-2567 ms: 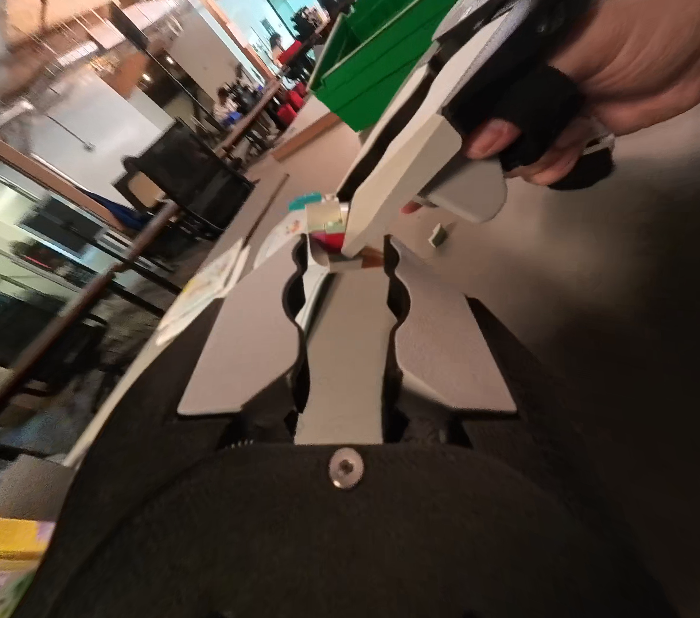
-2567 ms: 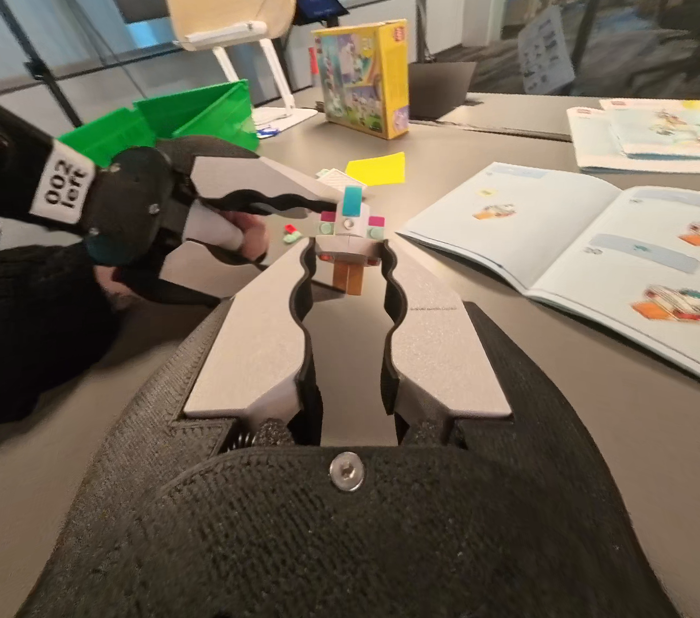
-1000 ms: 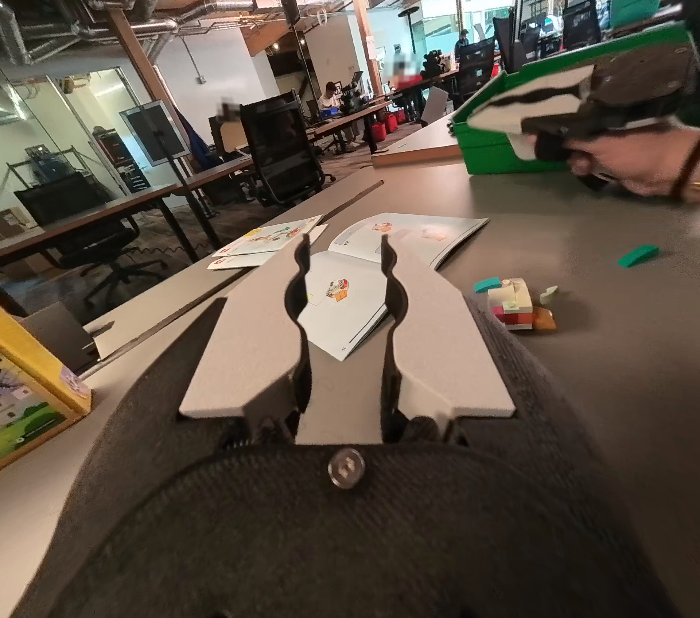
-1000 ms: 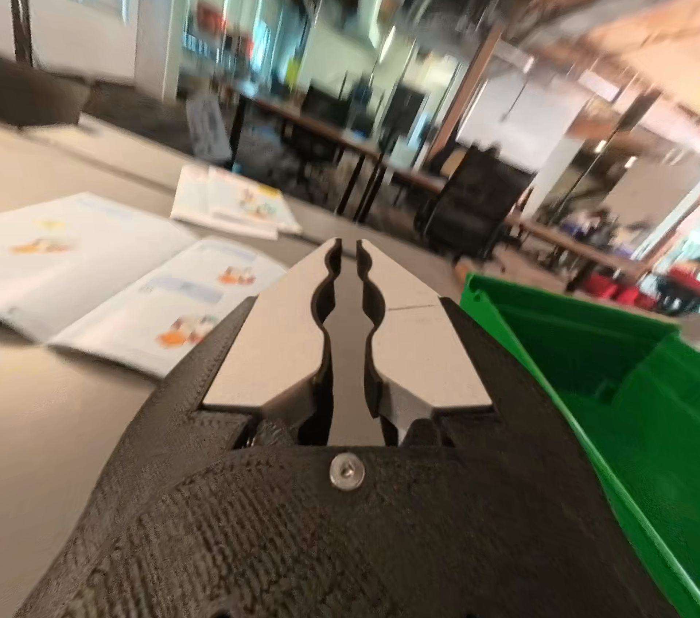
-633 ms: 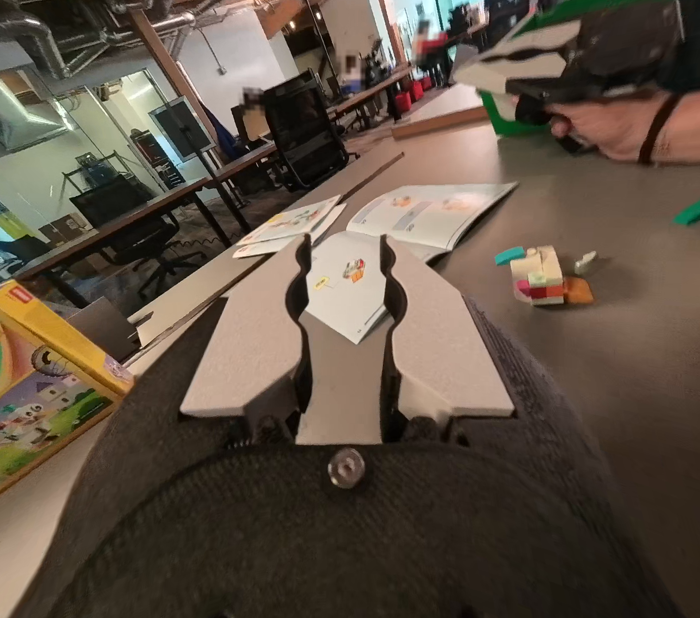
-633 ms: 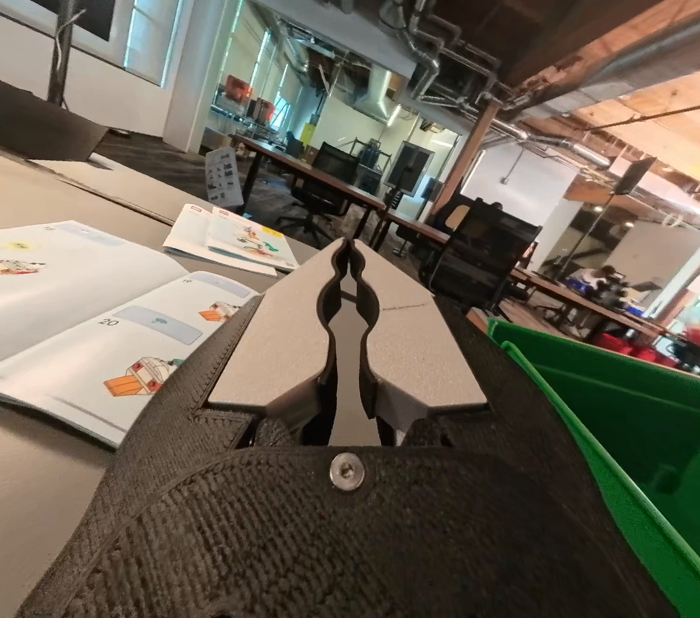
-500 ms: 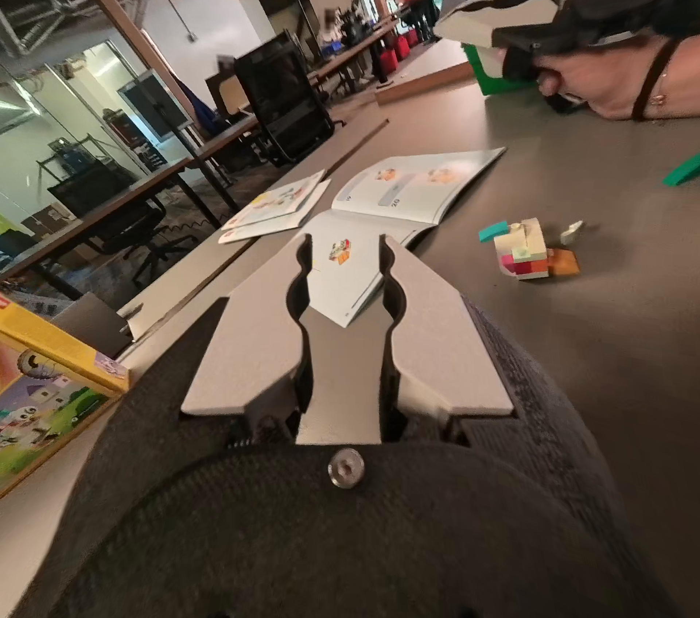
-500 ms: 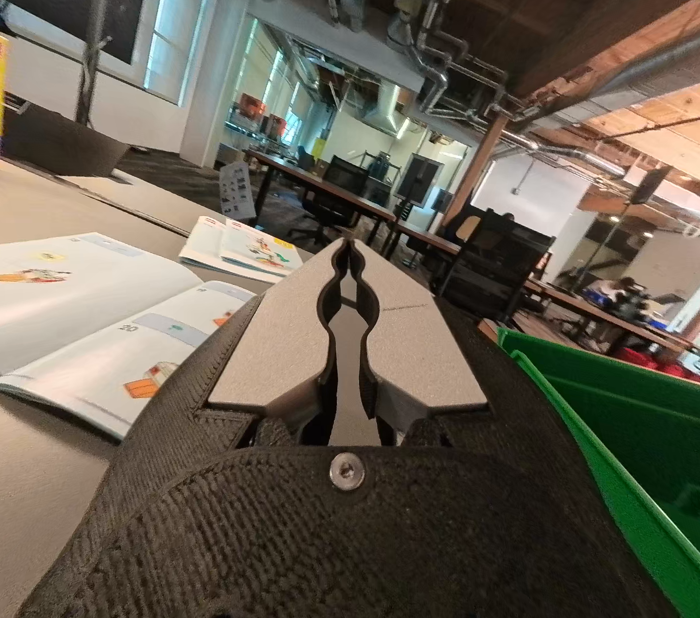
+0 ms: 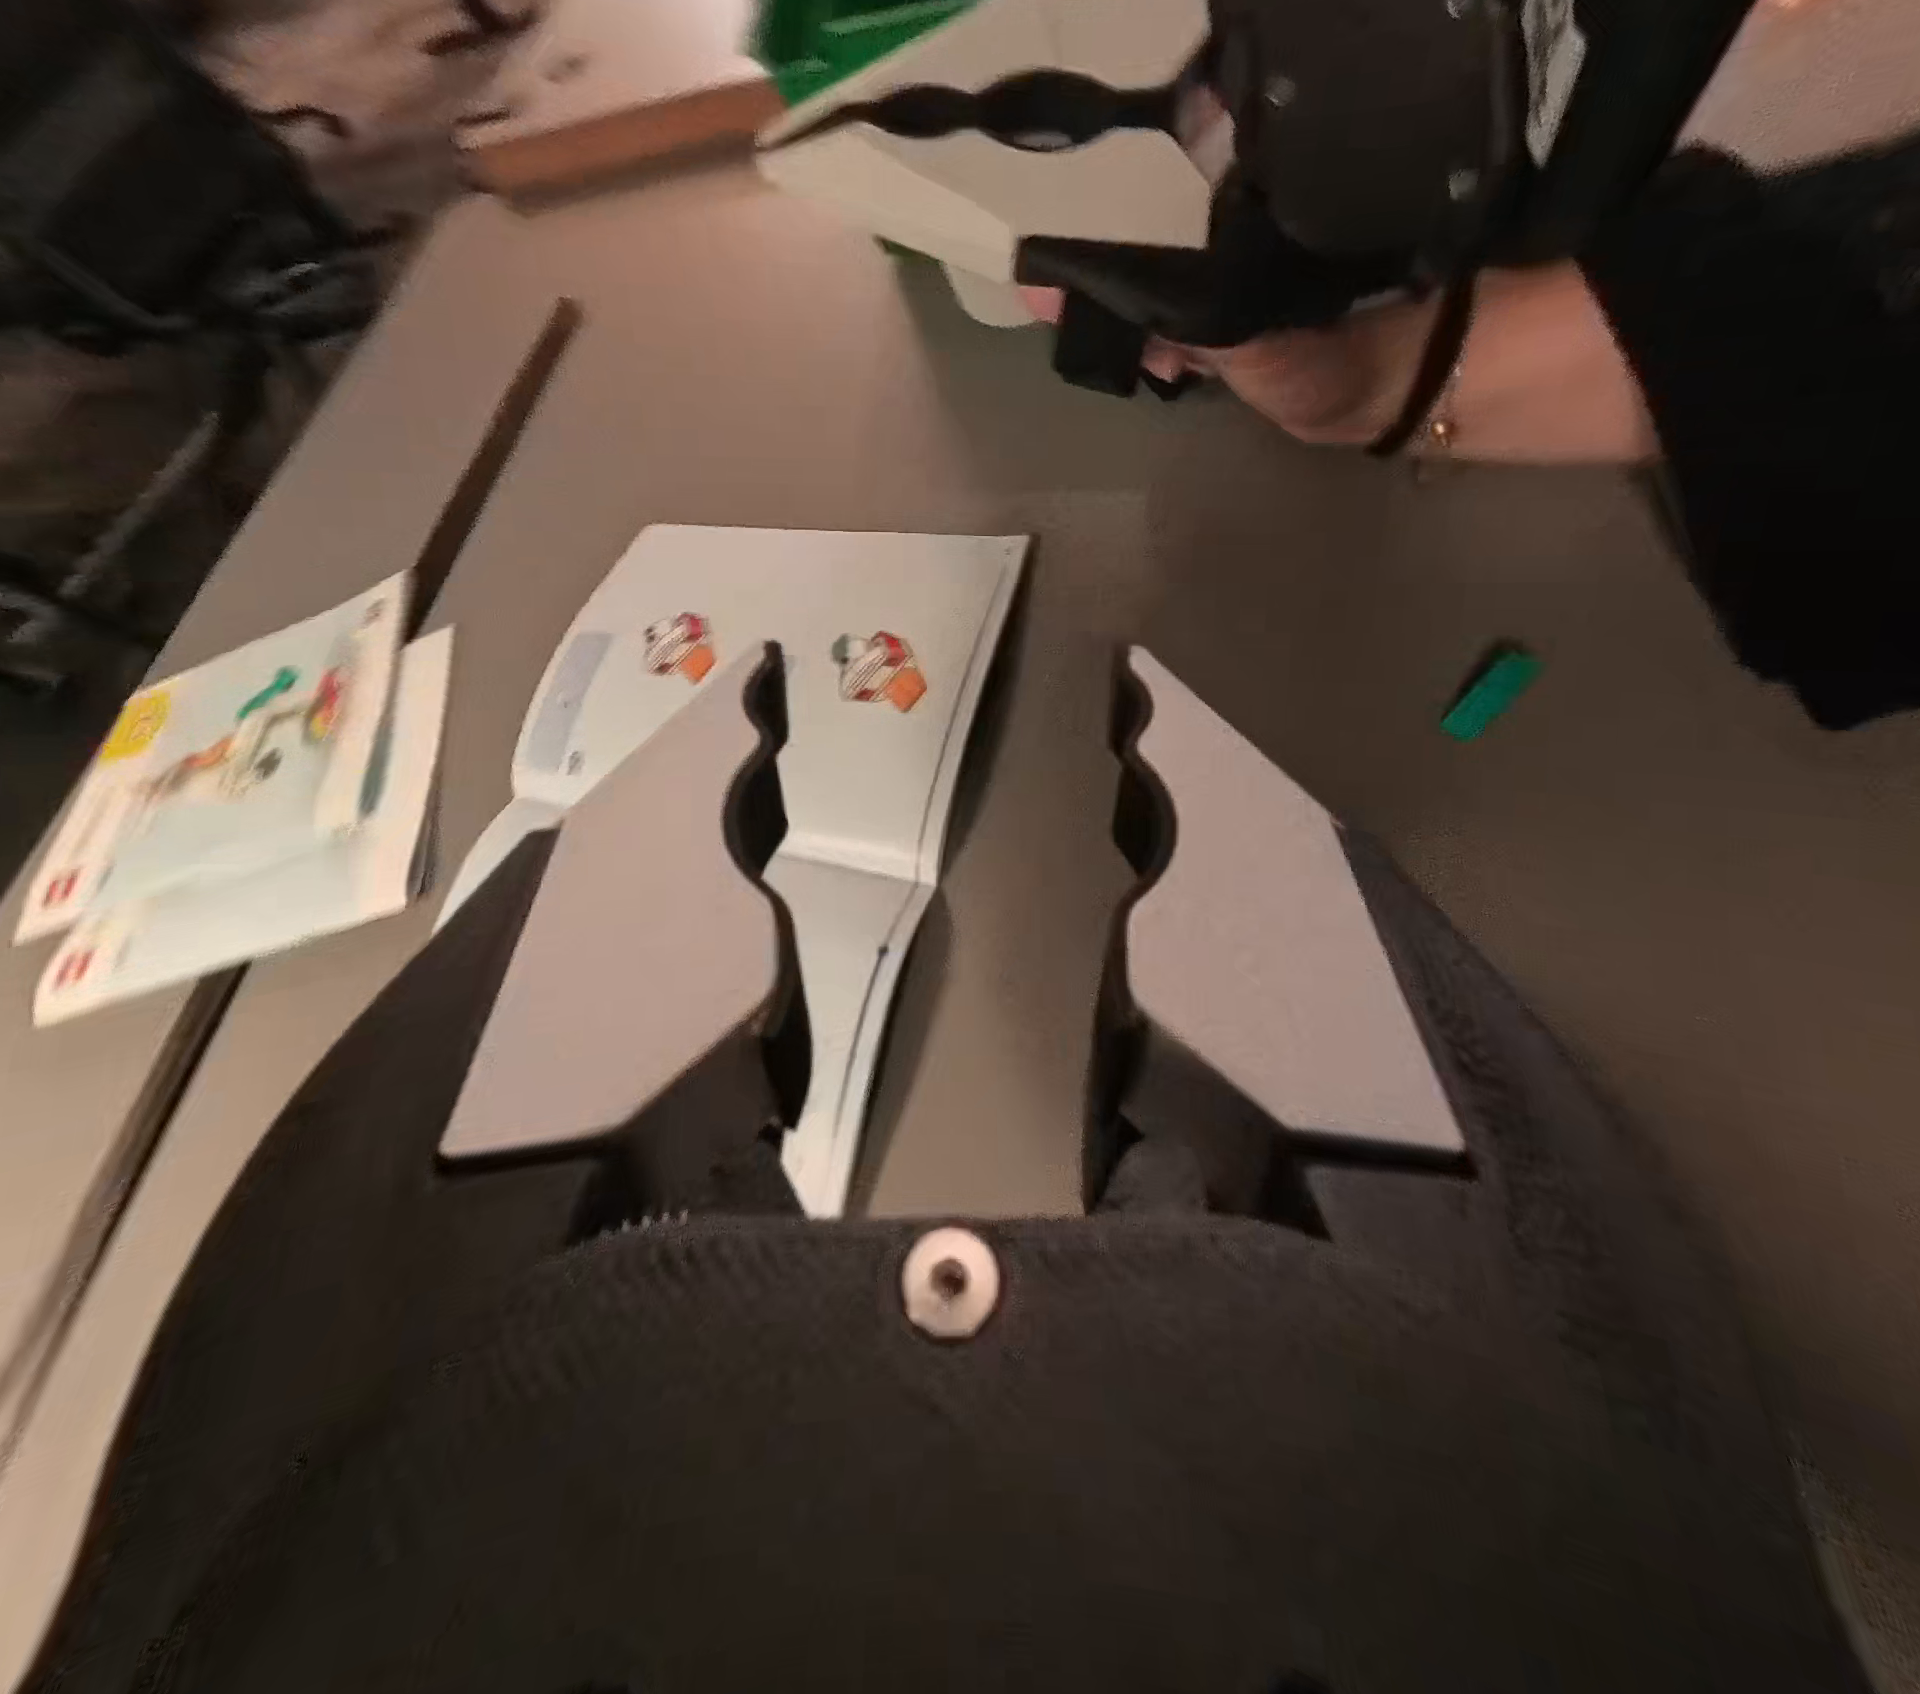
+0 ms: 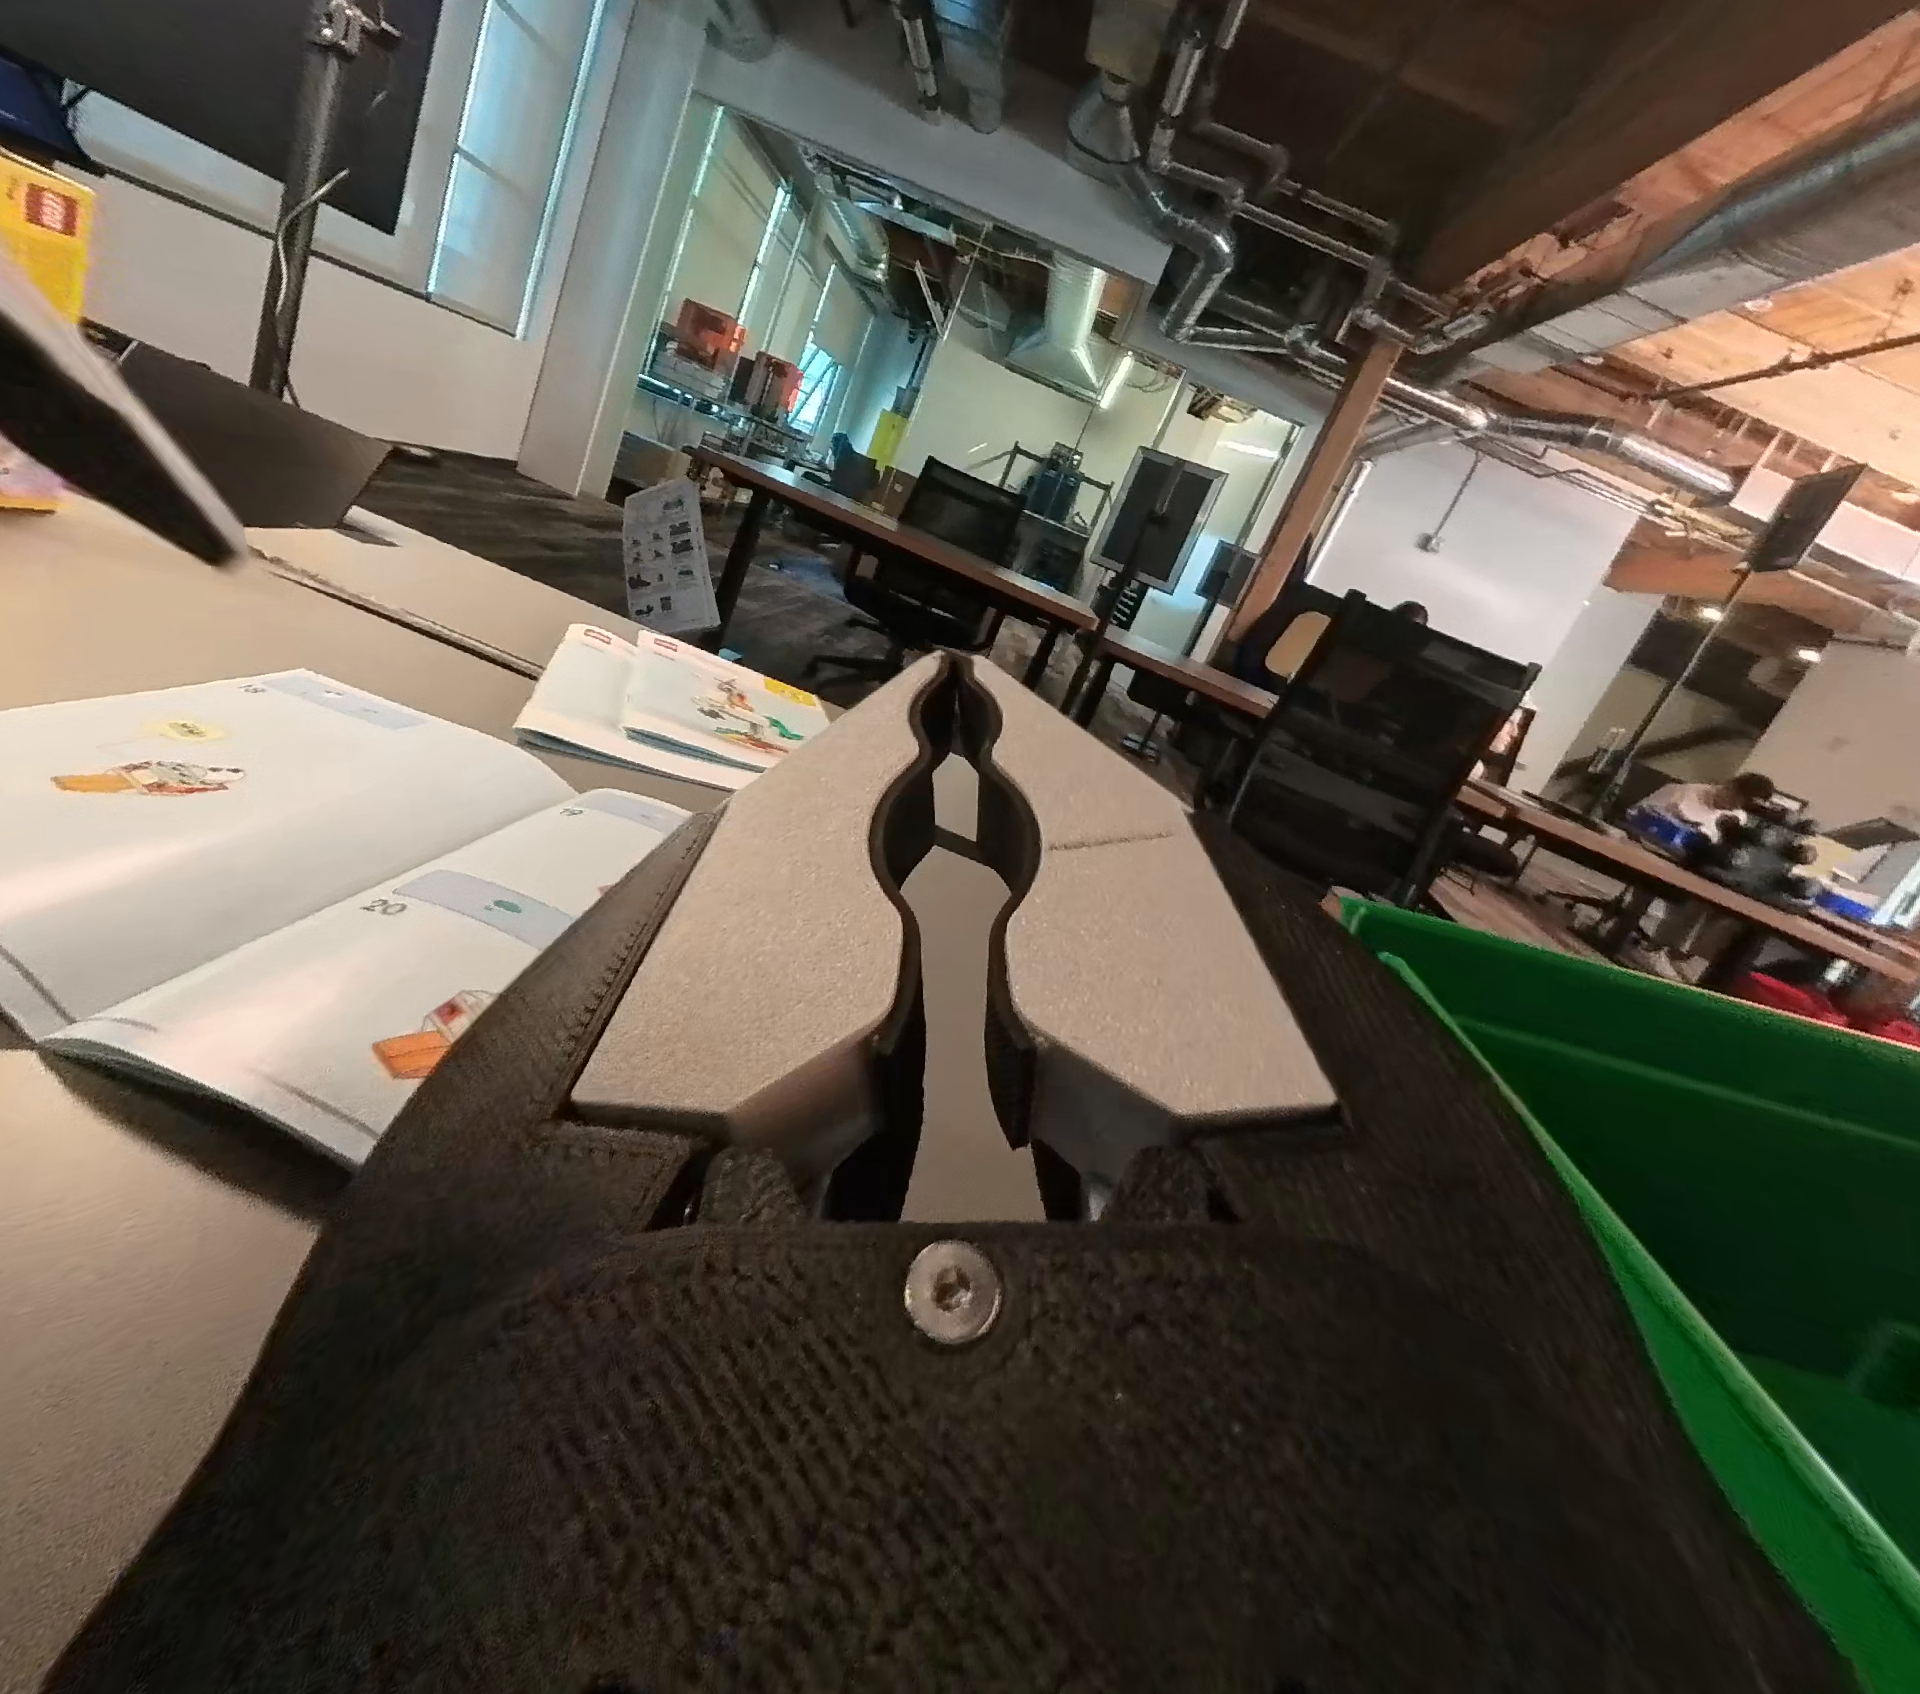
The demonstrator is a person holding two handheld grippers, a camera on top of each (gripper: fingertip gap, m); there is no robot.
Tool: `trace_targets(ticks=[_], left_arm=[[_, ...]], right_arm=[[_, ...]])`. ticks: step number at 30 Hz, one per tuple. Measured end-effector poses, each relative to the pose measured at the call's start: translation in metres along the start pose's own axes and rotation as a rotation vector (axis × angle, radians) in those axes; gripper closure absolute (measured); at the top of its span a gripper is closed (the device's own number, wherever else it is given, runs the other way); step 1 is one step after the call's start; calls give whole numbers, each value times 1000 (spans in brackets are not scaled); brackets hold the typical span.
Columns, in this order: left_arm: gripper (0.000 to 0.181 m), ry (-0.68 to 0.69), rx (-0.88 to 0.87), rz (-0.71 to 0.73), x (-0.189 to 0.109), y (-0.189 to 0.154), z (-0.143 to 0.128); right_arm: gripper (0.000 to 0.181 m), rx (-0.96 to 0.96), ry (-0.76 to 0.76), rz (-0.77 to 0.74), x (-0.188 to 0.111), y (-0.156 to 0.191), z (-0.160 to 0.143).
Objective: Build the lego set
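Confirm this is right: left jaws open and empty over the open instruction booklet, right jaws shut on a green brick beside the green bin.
One thing is wrong. The right gripper is shut on nothing: the right wrist view shows bare tips. The green brick lies loose on the table. The left gripper is open and empty over the open instruction booklet; the green bin is alongside.
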State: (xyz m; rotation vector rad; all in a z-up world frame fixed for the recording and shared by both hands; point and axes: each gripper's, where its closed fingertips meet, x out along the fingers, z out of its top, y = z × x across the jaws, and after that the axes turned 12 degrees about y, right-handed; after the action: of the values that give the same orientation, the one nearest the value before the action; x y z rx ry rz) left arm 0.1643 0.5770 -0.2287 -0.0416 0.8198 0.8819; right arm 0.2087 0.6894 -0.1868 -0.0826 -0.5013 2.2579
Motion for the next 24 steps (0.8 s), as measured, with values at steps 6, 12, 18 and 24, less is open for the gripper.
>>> trace_targets(ticks=[6, 12, 18, 24], left_arm=[[126, 252, 173, -208, 53, -6, -11], [135, 280, 173, -236, 88, 3, -8], [135, 330, 269, -224, 109, -2, -18], [135, 305, 276, -189, 115, -2, -17]], right_arm=[[181, 25, 10, -36, -1, -13, -4], [181, 38, 19, -35, 0, -14, -6], [181, 43, 22, -34, 1, -15, -7], [181, 58, 24, -35, 1, -16, -8]])
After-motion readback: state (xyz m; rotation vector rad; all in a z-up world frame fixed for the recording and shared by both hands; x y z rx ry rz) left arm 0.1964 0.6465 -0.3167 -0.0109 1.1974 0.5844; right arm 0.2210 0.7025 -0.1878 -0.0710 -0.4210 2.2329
